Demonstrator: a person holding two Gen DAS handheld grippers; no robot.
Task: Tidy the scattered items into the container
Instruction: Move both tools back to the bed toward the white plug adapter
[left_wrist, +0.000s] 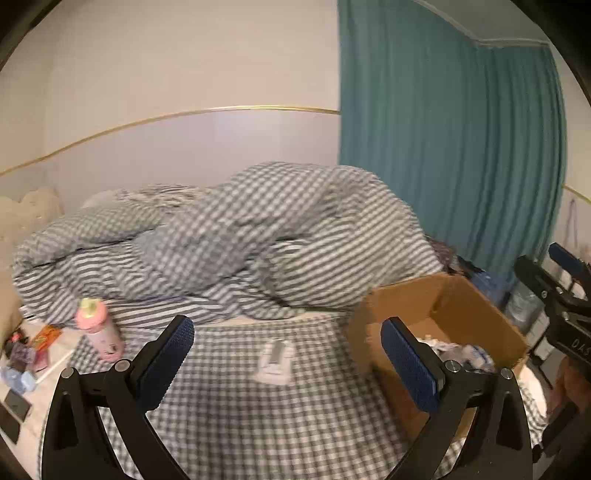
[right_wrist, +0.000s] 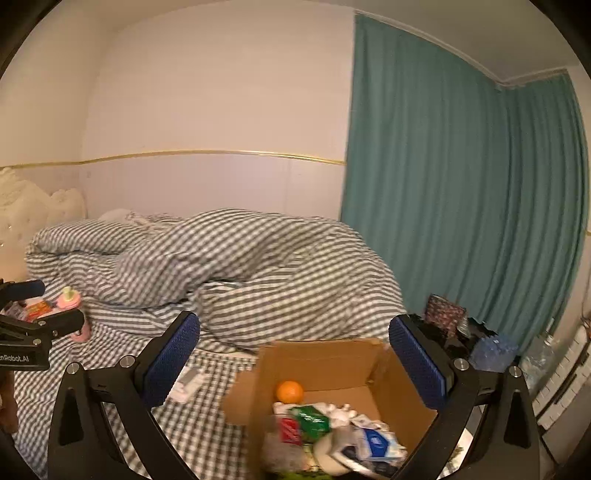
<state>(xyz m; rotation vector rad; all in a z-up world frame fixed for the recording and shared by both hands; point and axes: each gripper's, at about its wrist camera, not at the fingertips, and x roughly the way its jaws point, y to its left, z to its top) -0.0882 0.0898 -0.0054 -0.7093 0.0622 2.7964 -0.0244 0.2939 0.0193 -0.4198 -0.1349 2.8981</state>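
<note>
1. Tongs: left tongs (left_wrist: 288, 354) and right tongs (right_wrist: 293, 354) both stand wide apart, nothing between them.
2. Pink bottle (left_wrist: 99, 330) stands upright at the far left of the bed (left_wrist: 229, 413), well apart from the cardboard box (right_wrist: 332, 363) on the right.
3. It looks light, rigid plastic, probably slippery; gripping across the mid-body suits best.
4. White flat packet (left_wrist: 275, 360) lies mid-bed; thin, so pinch an edge.

1. Cardboard box (right_wrist: 325, 365), open-topped, on the checked bed at 5 o'clock, holding an orange (right_wrist: 290, 391), green packet (right_wrist: 310, 419), and tissue pack (right_wrist: 376, 443).
2. Pink bottle (left_wrist: 98, 328) upright at 9 o'clock.
3. White flat packet (left_wrist: 275, 360) lying at centre.
</note>
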